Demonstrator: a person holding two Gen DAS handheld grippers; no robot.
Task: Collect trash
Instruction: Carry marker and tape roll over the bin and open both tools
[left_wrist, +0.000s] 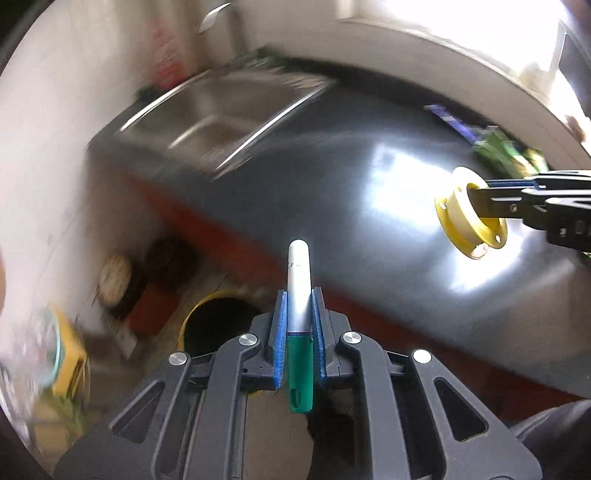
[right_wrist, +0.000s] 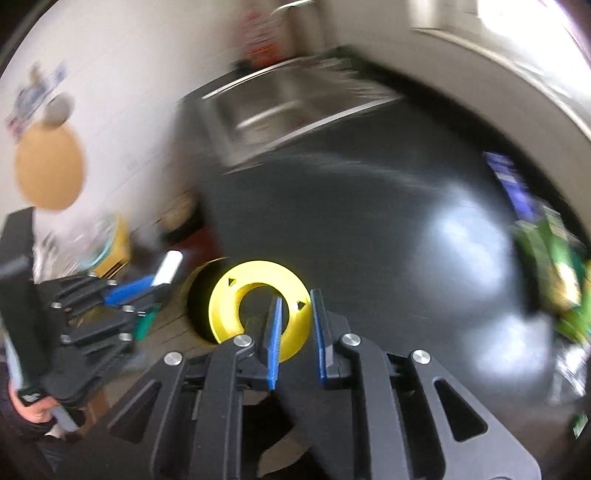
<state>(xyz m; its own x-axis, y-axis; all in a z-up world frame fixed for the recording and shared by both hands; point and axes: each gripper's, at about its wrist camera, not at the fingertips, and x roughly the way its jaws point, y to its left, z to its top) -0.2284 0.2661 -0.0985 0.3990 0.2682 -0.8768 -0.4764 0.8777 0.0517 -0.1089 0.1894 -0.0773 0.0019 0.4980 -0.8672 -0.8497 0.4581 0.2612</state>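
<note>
My left gripper (left_wrist: 299, 293) is shut on a marker (left_wrist: 299, 266) with a white and silver body and a green cap, which sticks out forward past the fingertips. Below it on the floor stands a dark bin with a yellow rim (left_wrist: 218, 321). My right gripper (right_wrist: 295, 301) is shut on the flange of a yellow spool (right_wrist: 229, 306), with one finger through its centre hole. The left wrist view shows the spool (left_wrist: 465, 218) hanging over the dark countertop (left_wrist: 351, 184). In the right wrist view the left gripper (right_wrist: 147, 291) and marker (right_wrist: 168, 271) are at the left, and the bin (right_wrist: 197, 291) is behind the spool.
A steel sink (left_wrist: 221, 110) is set in the far end of the counter. Green packets (left_wrist: 506, 155) and a blue item (left_wrist: 454, 122) lie at the counter's right. A yellow box (left_wrist: 70, 358) and round objects stand on the floor by the wall. A hand (right_wrist: 29, 410) holds the left gripper.
</note>
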